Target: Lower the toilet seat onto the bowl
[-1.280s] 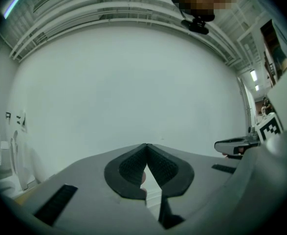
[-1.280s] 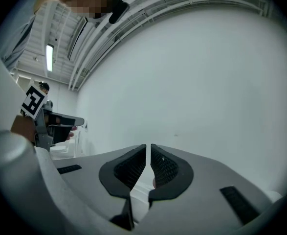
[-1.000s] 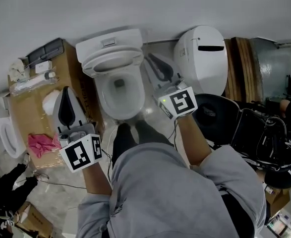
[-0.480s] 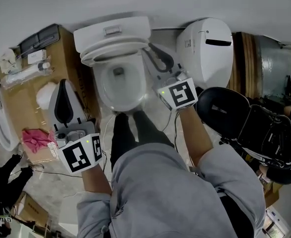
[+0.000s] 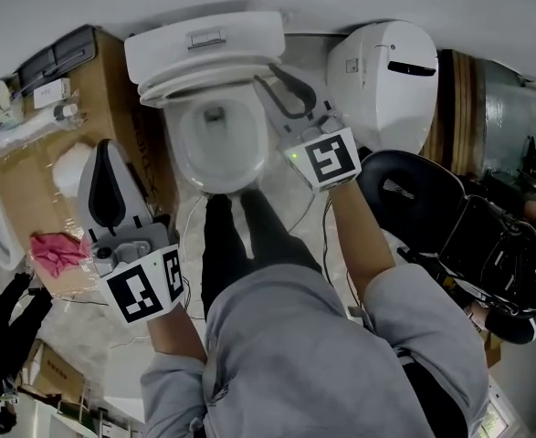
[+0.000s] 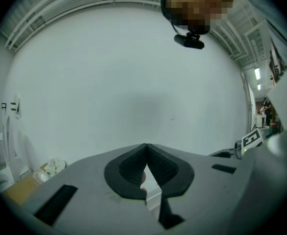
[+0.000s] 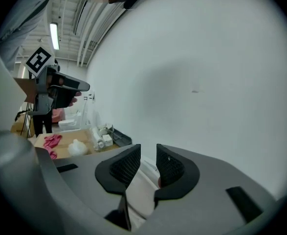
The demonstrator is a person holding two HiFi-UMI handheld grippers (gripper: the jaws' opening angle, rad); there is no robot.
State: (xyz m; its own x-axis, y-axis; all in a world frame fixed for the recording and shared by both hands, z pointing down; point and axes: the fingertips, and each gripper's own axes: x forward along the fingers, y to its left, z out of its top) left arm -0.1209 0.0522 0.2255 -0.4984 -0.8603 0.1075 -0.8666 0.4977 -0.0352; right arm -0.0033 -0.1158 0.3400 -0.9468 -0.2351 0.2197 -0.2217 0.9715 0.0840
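I read the toilet seat (image 5: 199, 78) as raised, its ring leaning back against the tank (image 5: 204, 39) and seen almost edge-on above the open bowl (image 5: 249, 167). The right claw (image 5: 269, 85) sits just beside the seat's right edge. Its jaws have just been opening and stand apart. In the right gripper view a white part of the toilet lies between the pads (image 7: 126, 165) without being pressed, and I cannot tell whether it is seat or rim. The left claw (image 5: 110, 146) has its tips together and holds nothing, hanging over the gap between the bowl and the cardboard box (image 5: 30, 176). The box closes off the left side. On the right, a white unit (image 5: 386, 71) and a black chair (image 5: 404, 194) leave a narrow channel. The wall (image 7: 207, 82) is close behind the tank.
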